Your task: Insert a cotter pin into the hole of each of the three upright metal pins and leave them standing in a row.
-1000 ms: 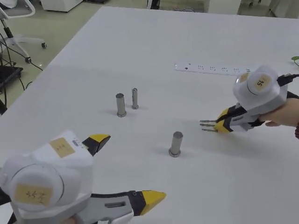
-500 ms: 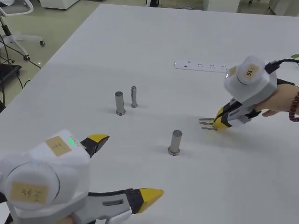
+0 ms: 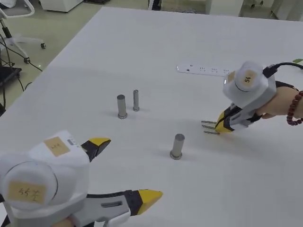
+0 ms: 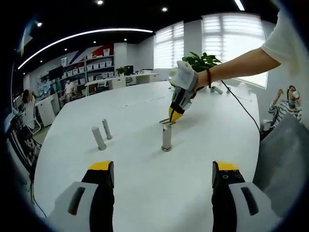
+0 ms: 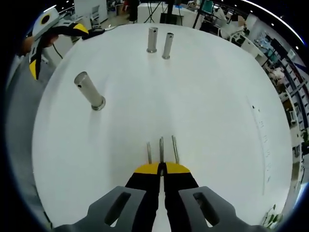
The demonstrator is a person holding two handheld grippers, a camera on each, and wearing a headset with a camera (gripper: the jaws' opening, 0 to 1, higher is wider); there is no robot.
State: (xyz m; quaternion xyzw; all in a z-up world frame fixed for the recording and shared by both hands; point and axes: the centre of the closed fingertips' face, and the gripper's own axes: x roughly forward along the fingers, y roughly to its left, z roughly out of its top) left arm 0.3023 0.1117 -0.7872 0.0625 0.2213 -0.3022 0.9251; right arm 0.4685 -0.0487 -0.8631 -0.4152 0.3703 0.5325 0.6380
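Right gripper view is the clearest one here. The right hand-held gripper [image 5: 161, 166] has its jaws pressed together on three cotter pins [image 5: 161, 149], which poke out of the yellow tips side by side. Their back ends are buried between the jaws, so the heads are hidden.

Ahead of them on the white bench [image 5: 217, 96] stands the lone metal pin [image 5: 90, 91], well apart from the cotter pins. There's a small dark dot near its top that's probably the hole, but the fisheye makes it hard to be sure. The pair of metal pins [image 5: 159, 42] stands further back, close together, too small to make out any holes.

In the head view the right hand-held gripper [image 3: 218, 127] sits low over the bench. The cotter pins [image 3: 208, 126] point toward the lone metal pin [image 3: 177, 146], and I can't tell if they touch the surface. The pair of metal pins [image 3: 129, 104] is upright off to the left, and a power strip [image 3: 203, 70] lies behind.

The left hand-held gripper [image 3: 124, 170] is spread wide with nothing between its jaws, and its body is cut off by the bottom edge.
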